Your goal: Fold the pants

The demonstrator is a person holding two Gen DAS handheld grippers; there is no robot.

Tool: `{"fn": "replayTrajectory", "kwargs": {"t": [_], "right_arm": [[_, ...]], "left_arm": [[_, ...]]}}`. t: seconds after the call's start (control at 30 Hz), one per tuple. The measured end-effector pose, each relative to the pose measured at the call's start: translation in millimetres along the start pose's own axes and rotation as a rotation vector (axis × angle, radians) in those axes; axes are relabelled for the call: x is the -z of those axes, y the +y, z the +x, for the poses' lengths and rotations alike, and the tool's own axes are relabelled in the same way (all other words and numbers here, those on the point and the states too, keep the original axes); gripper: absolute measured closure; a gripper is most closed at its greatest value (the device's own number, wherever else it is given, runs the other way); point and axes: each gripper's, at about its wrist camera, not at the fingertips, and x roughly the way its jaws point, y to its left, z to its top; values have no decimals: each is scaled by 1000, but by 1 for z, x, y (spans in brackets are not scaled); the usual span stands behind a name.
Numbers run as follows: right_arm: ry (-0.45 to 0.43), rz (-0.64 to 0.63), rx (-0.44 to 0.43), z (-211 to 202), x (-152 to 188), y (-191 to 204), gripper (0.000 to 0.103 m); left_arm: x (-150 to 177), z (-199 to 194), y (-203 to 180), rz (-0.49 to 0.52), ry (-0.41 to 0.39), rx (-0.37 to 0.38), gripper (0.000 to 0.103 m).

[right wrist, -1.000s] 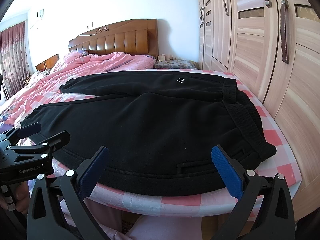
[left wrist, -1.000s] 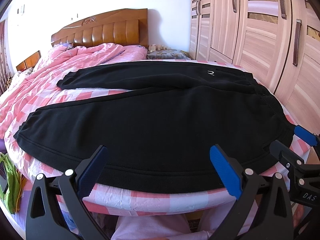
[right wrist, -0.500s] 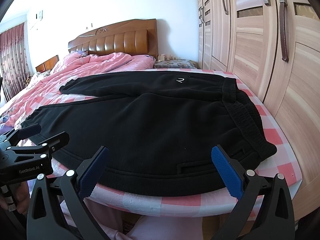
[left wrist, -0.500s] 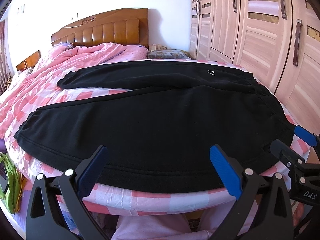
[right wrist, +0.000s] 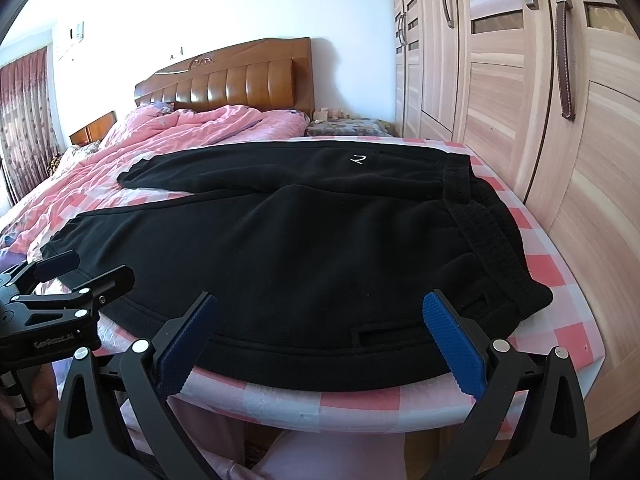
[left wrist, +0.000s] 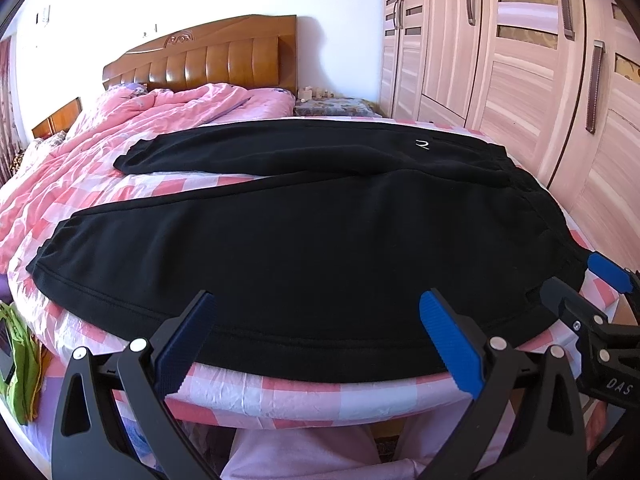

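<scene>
We hold both grippers, left (left wrist: pixel 320 340) & right (right wrist: pixel 324 340), fingers wide, empty, just short of black pants (left wrist: pixel 320 220) spread flat on bed (left wrist: pixel 280 400).

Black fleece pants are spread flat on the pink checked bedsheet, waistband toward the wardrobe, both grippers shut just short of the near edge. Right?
Not quite: the left gripper and right gripper are both open, as each wrist view shows. The black fleece pants do lie flat on the pink checked bedsheet, waistband toward the wardrobe.
</scene>
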Motion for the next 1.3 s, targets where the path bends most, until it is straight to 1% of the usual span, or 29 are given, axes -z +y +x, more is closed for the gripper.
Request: {"fn": "replayTrajectory", "kwargs": {"t": [0.17, 0.3, 0.37, 0.47, 0.5, 0.53, 0.6, 0.7, 0.73, 0.77, 0.8, 0.83, 0.87, 0.9, 0.93, 1.0, 1.1, 1.13, 1.2, 1.27, 1.3], "right_arm": [[-17, 15, 4, -3, -1, -7, 4], [-32, 2, 19, -2, -9, -17, 4], [-26, 8, -1, 4, -22, -29, 4], [-12, 15, -13, 21, -46, -48, 4], [2, 22, -23, 30, -55, -55, 4], [15, 27, -25, 37, -63, -60, 4], [47, 23, -32, 54, -80, -70, 4], [96, 4, -12, 84, -105, -84, 4], [105, 2, -7, 93, -113, -90, 4], [107, 2, -3, 102, -120, -96, 4], [110, 7, 9, 111, -126, -103, 4], [125, 20, 28, 126, -134, -113, 4], [147, 33, 26, 141, -143, -122, 4], [159, 39, 13, 151, -148, -127, 4], [176, 45, -3, 166, -157, -136, 4], [205, 35, -15, 192, -171, -147, 4], [258, 19, -84, 241, -197, -163, 4], [275, 10, -102, 256, -203, -167, 4], [305, -18, -116, 281, -213, -170, 4], [341, -65, -116, 309, -222, -172, 4], [358, -92, -117, 322, -226, -172, 4]], "left_arm": [[1, -7, 2, -1, -15, -24, 1], [1, -15, 3, -11, -15, -10, 1], [2, -17, 4, -19, -18, -9, 1], [3, -10, 4, -18, 3, 46, 1], [3, -7, 5, -17, 7, 35, 1], [-1, -1, 7, -15, 10, -1, 1], [-10, 11, 13, -20, 29, -15, 1], [-38, 42, 26, -64, 75, 35, 1], [-54, 58, 31, -94, 92, 40, 1], [-66, 70, 34, -103, 108, 42, 1], [-77, 81, 34, -99, 122, 47, 1], [-94, 100, 34, -73, 142, 51, 1], [-110, 117, 32, -36, 159, 51, 1], [-131, 140, 28, 15, 185, 53, 1], [-145, 156, 27, 40, 200, 57, 1], [-168, 184, 24, 55, 215, 66, 1], [-202, 233, 21, 40, 269, 62, 1], [-215, 256, 19, 32, 310, 77, 2], [-229, 282, 17, 16, 352, 83, 2], [-244, 309, 16, -7, 385, 72, 2], [-252, 323, 14, -14, 400, 79, 2]]}}
